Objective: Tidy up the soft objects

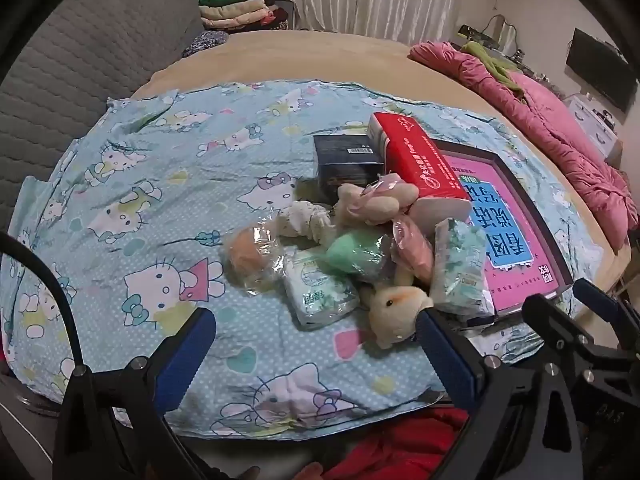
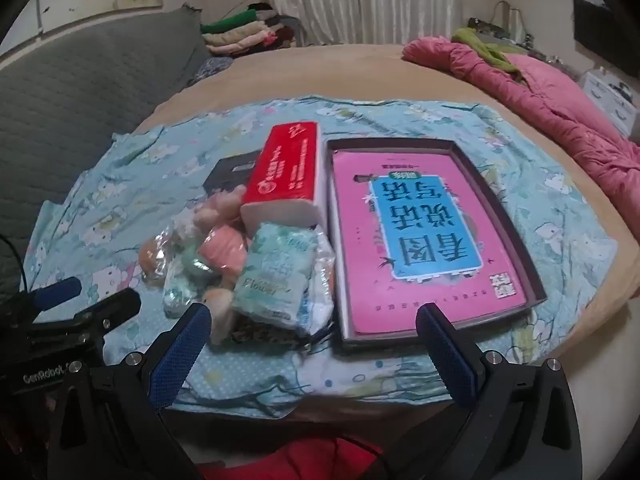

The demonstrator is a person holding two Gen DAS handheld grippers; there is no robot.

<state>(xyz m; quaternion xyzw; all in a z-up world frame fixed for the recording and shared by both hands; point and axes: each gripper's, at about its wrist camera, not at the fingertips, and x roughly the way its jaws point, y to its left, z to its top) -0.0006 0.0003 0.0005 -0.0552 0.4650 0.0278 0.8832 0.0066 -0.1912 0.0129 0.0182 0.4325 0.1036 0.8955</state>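
both black blue-padded grippers, left [image 1: 316, 336] and right [image 2: 314, 330], spread wide, empty, above pile of wrapped plush toys [image 1: 362, 254] beside shallow brown tray [image 2: 538, 280] holding pink book [image 2: 424, 240].

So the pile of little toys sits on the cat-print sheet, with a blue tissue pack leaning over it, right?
Not quite: the tissue pack leaning over the pile of little toys is red, not blue. They do sit on the cat-print sheet. The right wrist view shows it best.
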